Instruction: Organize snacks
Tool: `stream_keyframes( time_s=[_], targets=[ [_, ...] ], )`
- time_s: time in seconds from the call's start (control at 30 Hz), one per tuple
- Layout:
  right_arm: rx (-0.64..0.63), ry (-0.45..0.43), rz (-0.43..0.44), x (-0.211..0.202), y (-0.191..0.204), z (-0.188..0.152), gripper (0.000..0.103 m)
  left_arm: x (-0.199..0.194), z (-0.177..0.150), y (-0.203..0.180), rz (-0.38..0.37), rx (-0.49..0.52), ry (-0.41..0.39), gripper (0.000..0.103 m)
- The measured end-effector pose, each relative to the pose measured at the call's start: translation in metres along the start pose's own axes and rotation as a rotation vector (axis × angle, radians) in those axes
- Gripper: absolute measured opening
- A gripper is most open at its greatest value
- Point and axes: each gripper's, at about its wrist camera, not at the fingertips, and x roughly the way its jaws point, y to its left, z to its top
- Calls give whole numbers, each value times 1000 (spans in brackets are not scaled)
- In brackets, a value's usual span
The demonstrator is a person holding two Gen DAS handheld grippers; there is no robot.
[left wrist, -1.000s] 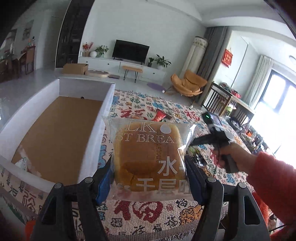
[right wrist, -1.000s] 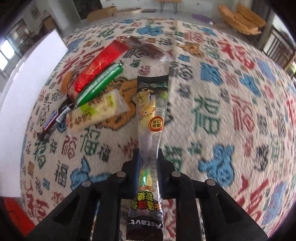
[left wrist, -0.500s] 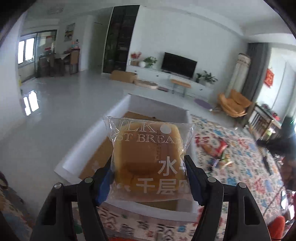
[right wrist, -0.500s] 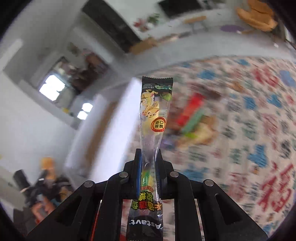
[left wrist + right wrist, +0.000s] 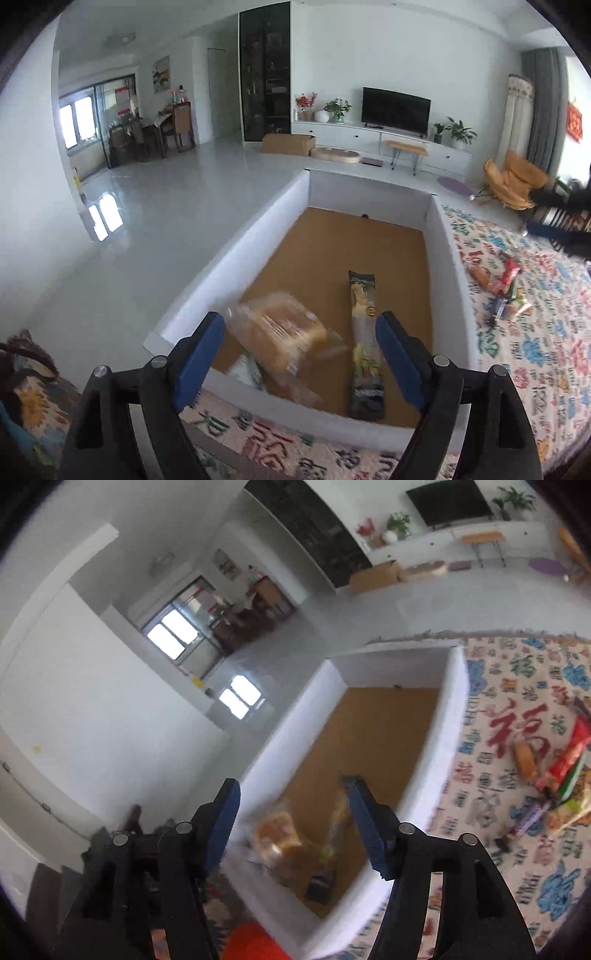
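Observation:
A white box (image 5: 258, 236) with a brown floor stands at the left edge of the patterned cloth. Above it my left gripper (image 5: 299, 347) is opening, and the bread packet (image 5: 280, 336), blurred, is free of its pads and tilted inside the box. A long dark snack stick (image 5: 364, 332) lies on the box floor beside it. My right gripper (image 5: 291, 823) is opening too, with nothing gripped. In the right wrist view the box (image 5: 288, 738) holds the blurred bread packet (image 5: 277, 838) and the snack stick (image 5: 332, 834).
Several more snacks (image 5: 498, 284) lie in a heap on the patterned cloth (image 5: 535, 350) right of the box; the right wrist view shows the same heap of snacks (image 5: 554, 771). A white packet (image 5: 247, 369) lies in the box's near corner. Tiled floor stretches to the left.
Both grippers swung left from the cloth to the box and opened. The bread left the left jaws and the snack stick left the right jaws; both are now in the box.

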Motion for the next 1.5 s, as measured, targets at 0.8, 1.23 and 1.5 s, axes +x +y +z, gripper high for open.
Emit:
stream_keyframes(
  time_s=[0.8, 1.23, 1.5],
  targets=[
    [167, -84, -925, -205, -327, -168, 81, 78, -107, -351, -370, 409, 256, 103],
    [168, -79, -953, -202, -332, -164, 85, 155, -88, -404, -335, 370, 252, 103],
    [170, -81, -951, -207, -331, -171, 85, 154, -89, -406, -314, 371, 250, 103]
  ],
)
